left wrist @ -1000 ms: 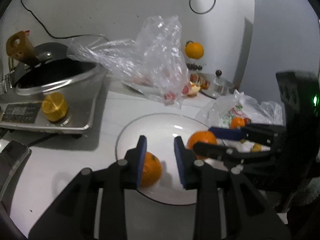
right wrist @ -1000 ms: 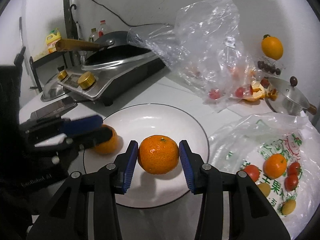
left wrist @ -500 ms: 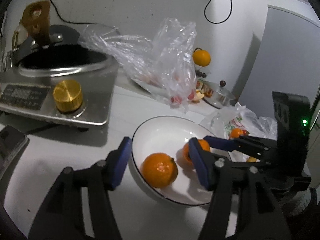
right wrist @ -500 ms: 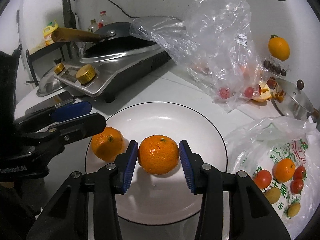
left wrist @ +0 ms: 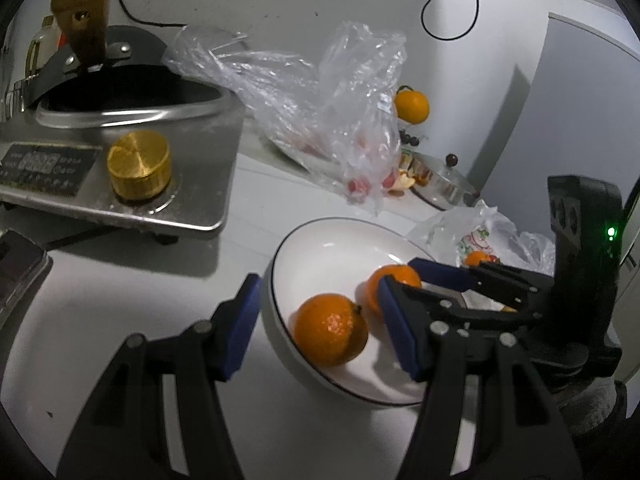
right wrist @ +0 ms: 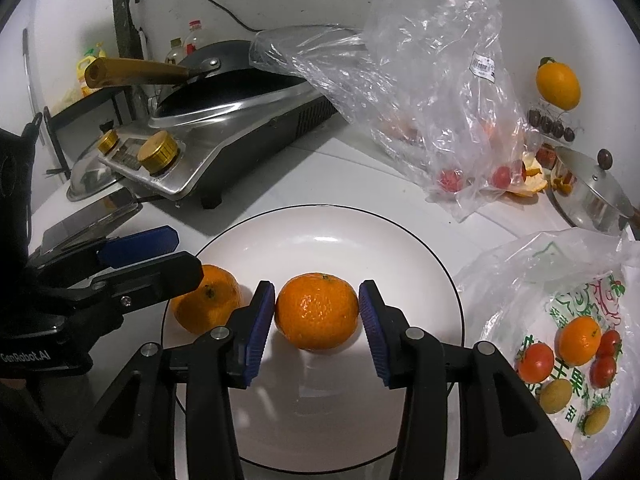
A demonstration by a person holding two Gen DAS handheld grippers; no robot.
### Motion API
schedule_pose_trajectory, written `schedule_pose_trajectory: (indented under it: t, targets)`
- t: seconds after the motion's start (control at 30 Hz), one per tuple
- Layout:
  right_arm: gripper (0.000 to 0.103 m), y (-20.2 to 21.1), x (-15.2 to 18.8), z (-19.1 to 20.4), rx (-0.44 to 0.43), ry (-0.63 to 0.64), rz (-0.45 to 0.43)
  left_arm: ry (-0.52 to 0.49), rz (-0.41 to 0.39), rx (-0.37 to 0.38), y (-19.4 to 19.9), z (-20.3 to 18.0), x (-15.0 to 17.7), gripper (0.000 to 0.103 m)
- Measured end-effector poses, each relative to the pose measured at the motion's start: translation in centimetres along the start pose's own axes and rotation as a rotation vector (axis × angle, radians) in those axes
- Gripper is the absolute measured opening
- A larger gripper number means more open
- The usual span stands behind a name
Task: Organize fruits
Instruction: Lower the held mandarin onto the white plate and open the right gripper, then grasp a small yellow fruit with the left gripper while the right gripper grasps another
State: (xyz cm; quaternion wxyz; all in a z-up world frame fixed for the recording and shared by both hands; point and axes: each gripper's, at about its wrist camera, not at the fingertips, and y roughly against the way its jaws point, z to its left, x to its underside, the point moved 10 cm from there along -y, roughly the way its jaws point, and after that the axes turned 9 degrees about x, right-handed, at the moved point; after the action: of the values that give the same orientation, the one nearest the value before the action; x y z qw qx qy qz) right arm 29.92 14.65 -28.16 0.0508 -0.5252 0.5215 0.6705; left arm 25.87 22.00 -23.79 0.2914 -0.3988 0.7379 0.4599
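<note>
While two mandarins lie in it, the white plate (right wrist: 420, 240) with a thin dark rim stands on the pale countertop (right wrist: 320, 172) as the central container. First mandarin (right wrist: 317, 311): on the plate's near half, set between the blue pads of the right gripper (right wrist: 317, 322), whose jaws close in on its sides; the left pad looks to be touching the peel, while a sliver of gap shows at the right pad, so whether it is truly clamped cannot be told. Second mandarin (right wrist: 208, 298): at 9 o'clock on the plate, against the rim, lying free. In the left wrist view the left gripper (left wrist: 318, 326) stands with jaws wide apart, this second mandarin (left wrist: 331, 329) between them and touching neither pad.

Printed plastic bag (right wrist: 560, 304): at 3 o'clock from the plate, open, holding one mandarin, several red tomatoes and some small yellowish fruits.

Clear plastic bag (right wrist: 432, 92): at 1 o'clock, crumpled, with a few small red fruits at its bottom.

Steel pot with lid (right wrist: 592, 188): at 2 o'clock, orange peel beside it; contents hidden.

Cooker (right wrist: 224, 132) with gold knobs: at 11 o'clock, bearing a dark wok (right wrist: 224, 60) with a wooden handle.

Lone orange fruit (right wrist: 558, 84): far right, against the wall
</note>
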Motion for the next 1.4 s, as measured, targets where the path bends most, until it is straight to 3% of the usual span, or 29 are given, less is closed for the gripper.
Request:
schedule_pose_trajectory:
  t: [0.1, 0.2, 0.33, 0.6, 1.07, 1.4]
  targets:
    - [0.047, 0.3, -0.2, -0.1, -0.001, 0.001, -0.014, -0.009, -0.003, -0.017, 0.1, 0.0, 0.0, 0.061]
    - [0.056, 1.0, -0.4, -0.2, 0.001, 0.002, -0.032, -0.027, -0.018, -0.044, 0.3, -0.2, -0.1, 0.062]
    - [0.056, 2.0, -0.3, -0.6, 0.003, 0.003, -0.051, -0.035, -0.032, -0.056, 0.7, -0.8, -0.2, 0.072]
    - [0.056, 4.7, 0.0, -2.9, 0.022, -0.021, -0.093, -0.078, -0.042, -0.063, 1.2, -3.4, -0.3, 0.073]
    - [0.056, 10.0, 3.1, -11.6, 0.134, -0.098, -0.137, -0.170, 0.003, -0.020, -1.8, -11.1, 0.9, 0.073]
    - [0.055, 11.0, 6.3, -16.7, 0.165, -0.138, -0.124, -0.245, 0.049, -0.003, -5.1, -16.0, 2.1, 0.073]
